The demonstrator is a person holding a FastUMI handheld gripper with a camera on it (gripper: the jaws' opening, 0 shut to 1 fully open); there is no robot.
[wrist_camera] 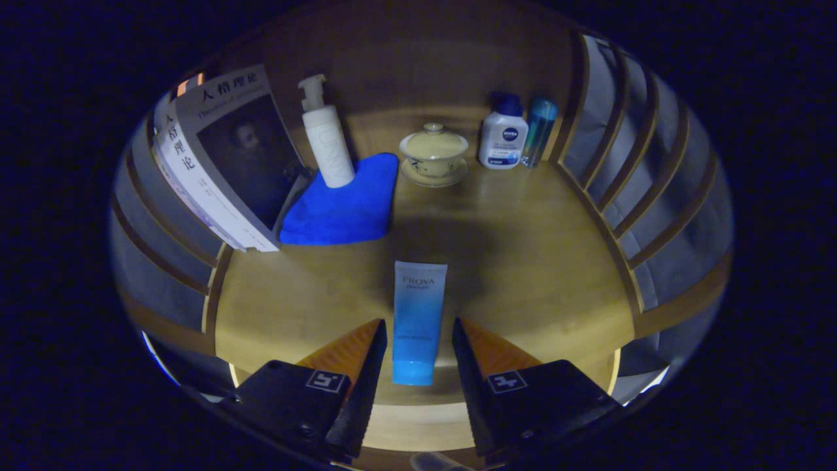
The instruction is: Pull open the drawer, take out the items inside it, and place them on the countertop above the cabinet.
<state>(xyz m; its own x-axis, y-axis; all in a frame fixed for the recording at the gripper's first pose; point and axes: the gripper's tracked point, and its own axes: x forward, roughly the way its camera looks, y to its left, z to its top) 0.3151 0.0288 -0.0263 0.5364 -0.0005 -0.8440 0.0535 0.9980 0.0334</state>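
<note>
So, tube's on the countertop, fingers spread wide around it.

Looks like the blue tube is lying flat on the wooden countertop, between the gripper fingers, which aren't touching it. My guess is this item is basically delivered. The drawer isn't visible, so I can't tell if anything's left inside. Further back there's a blue cloth, pump bottle and lidded teacup.
</note>
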